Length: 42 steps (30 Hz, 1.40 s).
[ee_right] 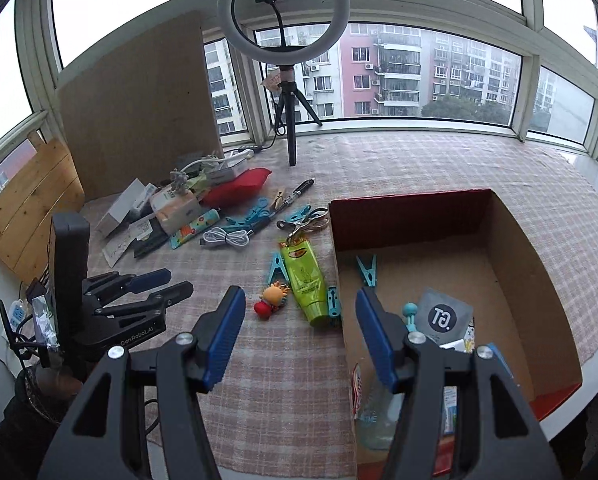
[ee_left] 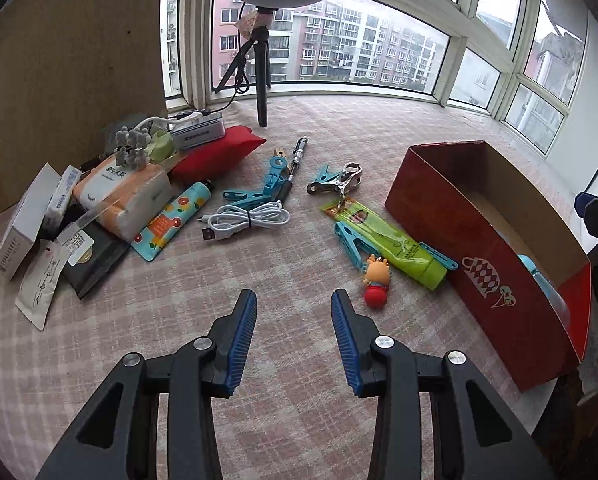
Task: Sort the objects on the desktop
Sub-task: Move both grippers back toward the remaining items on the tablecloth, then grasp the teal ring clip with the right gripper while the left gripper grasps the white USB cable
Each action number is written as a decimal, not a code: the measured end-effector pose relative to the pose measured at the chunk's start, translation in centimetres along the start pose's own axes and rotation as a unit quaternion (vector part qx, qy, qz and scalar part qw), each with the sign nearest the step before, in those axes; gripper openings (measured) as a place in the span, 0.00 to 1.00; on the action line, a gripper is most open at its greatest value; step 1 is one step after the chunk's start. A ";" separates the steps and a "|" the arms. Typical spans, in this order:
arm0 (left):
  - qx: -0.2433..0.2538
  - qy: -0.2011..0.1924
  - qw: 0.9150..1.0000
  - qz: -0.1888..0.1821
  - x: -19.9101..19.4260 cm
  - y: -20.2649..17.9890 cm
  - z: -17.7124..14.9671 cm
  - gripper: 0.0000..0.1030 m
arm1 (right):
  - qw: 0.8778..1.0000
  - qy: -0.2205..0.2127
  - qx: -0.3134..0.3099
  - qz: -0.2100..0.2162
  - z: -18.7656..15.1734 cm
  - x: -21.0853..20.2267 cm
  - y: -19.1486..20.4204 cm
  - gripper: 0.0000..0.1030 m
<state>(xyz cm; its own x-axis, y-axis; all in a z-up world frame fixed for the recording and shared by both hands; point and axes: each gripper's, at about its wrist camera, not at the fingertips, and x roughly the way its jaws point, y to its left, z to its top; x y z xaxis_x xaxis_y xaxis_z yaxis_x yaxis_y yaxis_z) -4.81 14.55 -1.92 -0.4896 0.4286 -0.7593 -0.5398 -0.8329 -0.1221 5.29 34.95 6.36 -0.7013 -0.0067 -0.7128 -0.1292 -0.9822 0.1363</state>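
A red cardboard box (ee_left: 495, 276) stands at the right; in the right wrist view (ee_right: 515, 248) it holds a blue clip (ee_right: 367, 270), a grey packet (ee_right: 443, 314) and other items. Beside it lie a green tube (ee_left: 391, 242) (ee_right: 305, 280), a small doll keychain (ee_left: 376, 282) (ee_right: 271, 300), blue clips (ee_left: 349, 238), a metal clamp (ee_left: 339, 180), a white cable (ee_left: 247, 220) and a pen (ee_left: 295, 160). My left gripper (ee_left: 293, 300) is open and empty above the cloth, short of the doll; it also shows in the right wrist view (ee_right: 161, 286). My right gripper (ee_right: 300, 300) is open and empty, straddling the box's near-left wall.
A pile at the left holds a tissue pack (ee_left: 119, 192), white boxes (ee_left: 23, 224), a patterned tube (ee_left: 175, 220) and a red pouch (ee_left: 215, 152). A ring light on a tripod (ee_right: 285, 28) stands at the back by the window. A brown board (ee_left: 71, 72) leans at the left.
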 end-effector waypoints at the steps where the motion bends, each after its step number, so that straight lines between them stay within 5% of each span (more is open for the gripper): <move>1: -0.002 0.001 1.000 0.001 0.2 0.6 0.2 0.35 | 1.000 0.005 0.003 0.007 0.5 0.7 0.3 0.55; 11: 0.042 0.022 0.999 0.016 5.9 3.0 3.6 0.34 | 0.991 0.084 0.065 0.076 5.7 10.0 2.0 0.54; 18: 0.114 0.030 0.993 0.017 9.5 1.2 5.8 0.36 | 0.985 0.130 0.091 0.073 8.5 16.2 1.5 0.54; 24: 0.112 0.031 0.993 0.003 11.2 2.2 7.6 0.36 | 0.973 0.163 0.142 0.085 9.8 21.2 0.0 0.51; 35: 0.095 0.038 0.993 -0.053 11.4 3.1 6.2 0.35 | 0.966 0.191 0.151 0.089 11.4 26.2 0.9 0.50; 42: 0.109 0.036 0.992 -0.052 10.7 2.8 5.4 0.35 | 0.963 0.219 0.135 0.079 10.5 29.5 2.8 0.41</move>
<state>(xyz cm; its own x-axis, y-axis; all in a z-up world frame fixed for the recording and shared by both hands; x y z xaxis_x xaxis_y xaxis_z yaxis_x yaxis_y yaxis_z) -15.27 18.74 -6.95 -0.3782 0.4756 -0.7942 -0.7232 -0.6873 -0.0672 -23.09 33.93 -7.05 -0.3718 -0.2891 -0.8821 -0.2636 -0.8783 0.3990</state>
